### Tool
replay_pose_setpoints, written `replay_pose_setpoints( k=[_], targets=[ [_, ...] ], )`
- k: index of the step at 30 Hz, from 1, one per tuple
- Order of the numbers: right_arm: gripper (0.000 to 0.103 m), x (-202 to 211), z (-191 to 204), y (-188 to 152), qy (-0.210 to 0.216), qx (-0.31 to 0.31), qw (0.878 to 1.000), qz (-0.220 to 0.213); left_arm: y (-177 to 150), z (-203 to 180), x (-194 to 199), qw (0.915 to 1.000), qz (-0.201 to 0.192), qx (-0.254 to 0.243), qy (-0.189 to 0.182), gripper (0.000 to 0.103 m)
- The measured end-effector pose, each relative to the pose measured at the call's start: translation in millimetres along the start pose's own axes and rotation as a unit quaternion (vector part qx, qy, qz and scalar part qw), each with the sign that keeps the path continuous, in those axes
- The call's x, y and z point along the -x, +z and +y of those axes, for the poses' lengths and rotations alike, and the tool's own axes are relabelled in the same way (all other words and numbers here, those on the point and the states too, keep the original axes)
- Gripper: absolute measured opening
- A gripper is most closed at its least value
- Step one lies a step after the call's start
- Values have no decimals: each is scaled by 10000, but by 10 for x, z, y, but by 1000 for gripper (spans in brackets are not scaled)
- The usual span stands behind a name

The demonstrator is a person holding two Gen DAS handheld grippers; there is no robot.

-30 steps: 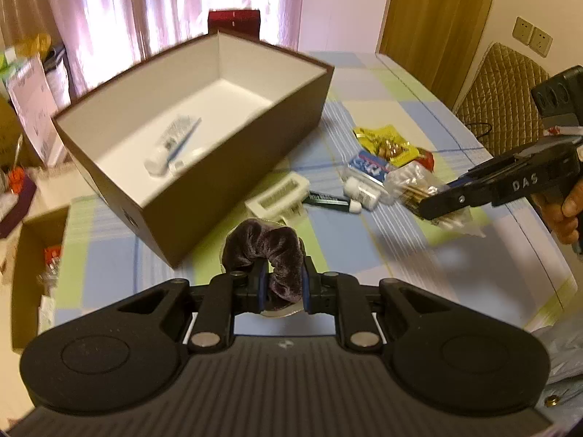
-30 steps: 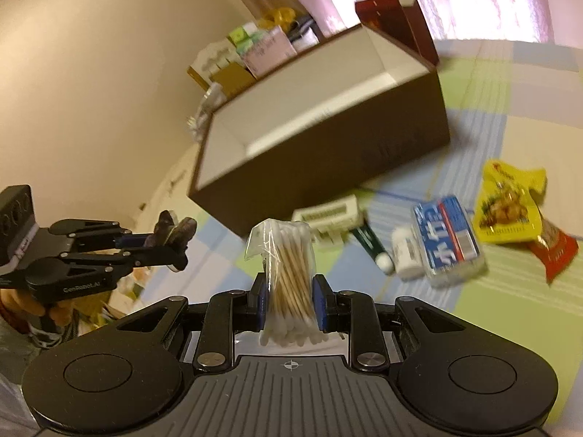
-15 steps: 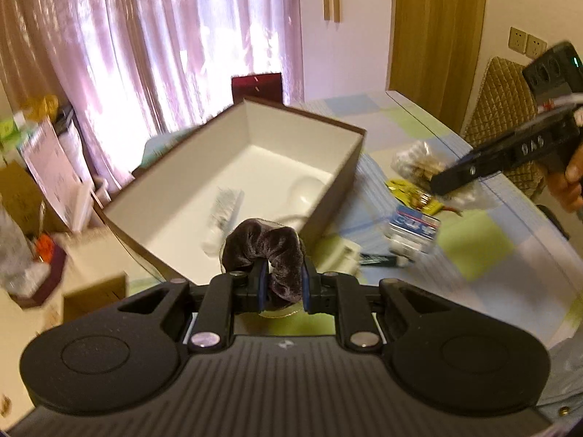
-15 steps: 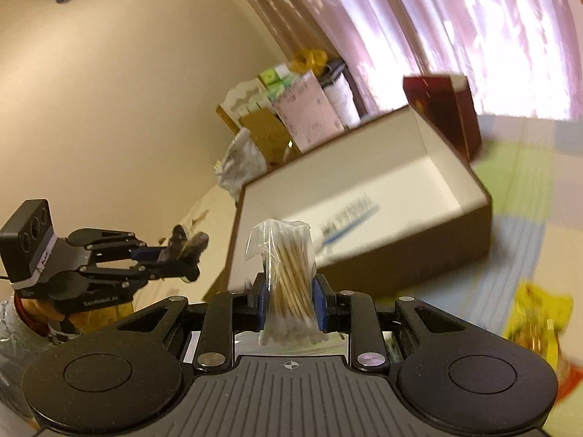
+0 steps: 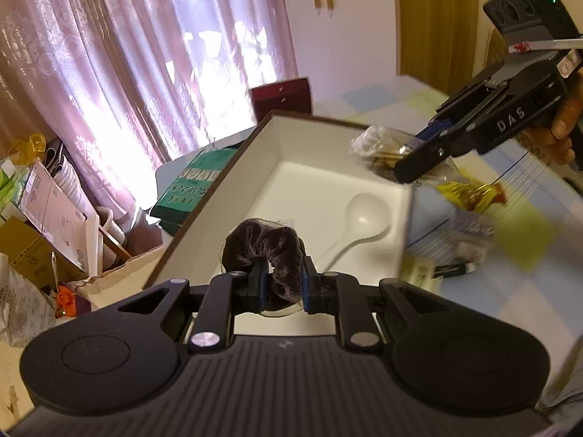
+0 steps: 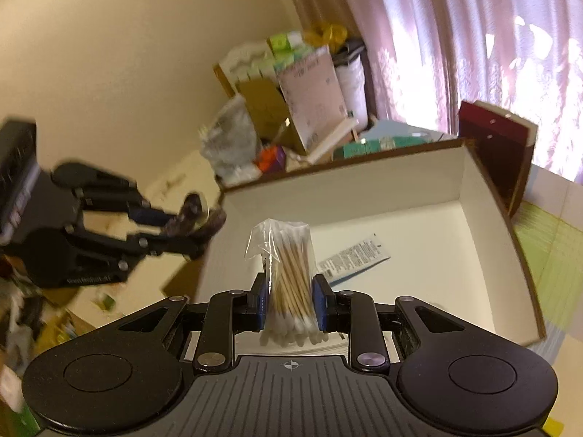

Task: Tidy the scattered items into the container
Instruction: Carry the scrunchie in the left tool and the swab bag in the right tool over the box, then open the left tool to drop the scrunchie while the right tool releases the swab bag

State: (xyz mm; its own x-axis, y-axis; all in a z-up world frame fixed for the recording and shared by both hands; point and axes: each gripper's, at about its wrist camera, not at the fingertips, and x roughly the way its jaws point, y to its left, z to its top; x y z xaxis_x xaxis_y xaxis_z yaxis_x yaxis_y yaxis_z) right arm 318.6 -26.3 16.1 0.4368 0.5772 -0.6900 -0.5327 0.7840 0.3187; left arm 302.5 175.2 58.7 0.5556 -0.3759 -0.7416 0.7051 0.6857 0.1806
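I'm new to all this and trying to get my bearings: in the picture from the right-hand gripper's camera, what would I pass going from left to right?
The left gripper holding a dark scrunchie → the bag of cotton swabs clamped in the right gripper → a tube lying in the box → a dark red box.

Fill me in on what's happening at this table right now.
A person is tidying loose items into the brown box, a handheld gripper in each hand. The left gripper is clamped on a dark velvet scrunchie, and the right gripper grips a bag of cotton swabs; both hang over the box. A white spoon and a tube already lie inside. Snack packets remain on the tablecloth.
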Motion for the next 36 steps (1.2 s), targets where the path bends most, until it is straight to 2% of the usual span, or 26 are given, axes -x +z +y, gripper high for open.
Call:
replay_pose_setpoints(
  k=[8,12,17,21,27,29,33,35,36],
  targets=[
    [28,-785,-78,-81,-275,668,9925,984,-38,215,-594,9970,662,-339,-222,14],
    [28,-950,-201,-112,-228,823,9869,1371,-97,226,-844,9929,960,-547,-449,14],
    [28,-1058,-316,-98,-94,994,9798,1735,-166,112,-1112,9838,1310,-853,-880,14],
    [28,-1125,-362,-151,-42,1064,9764,1879,-212,14,-1316,9761,1570,-926,-1185,14],
    [28,-1208,-410,-245,17,1180,9711,2073,-276,-35,-1507,9676,1869,-540,-1608,15],
    [28,-1211,-425,-261,58,1199,9700,2115,-283,-76,-1541,9645,1958,-551,-1685,20],
    [29,-1189,-439,-287,112,1256,9693,2110,-299,-142,-1562,9638,2026,-548,-1643,26],
    [29,-1174,-444,-298,94,1236,9704,2071,-304,-155,-1555,9646,2014,-515,-1624,35],
    [29,-1170,-448,-303,104,1220,9707,2066,-302,-153,-1545,9651,2008,-494,-1608,37]
  ],
)
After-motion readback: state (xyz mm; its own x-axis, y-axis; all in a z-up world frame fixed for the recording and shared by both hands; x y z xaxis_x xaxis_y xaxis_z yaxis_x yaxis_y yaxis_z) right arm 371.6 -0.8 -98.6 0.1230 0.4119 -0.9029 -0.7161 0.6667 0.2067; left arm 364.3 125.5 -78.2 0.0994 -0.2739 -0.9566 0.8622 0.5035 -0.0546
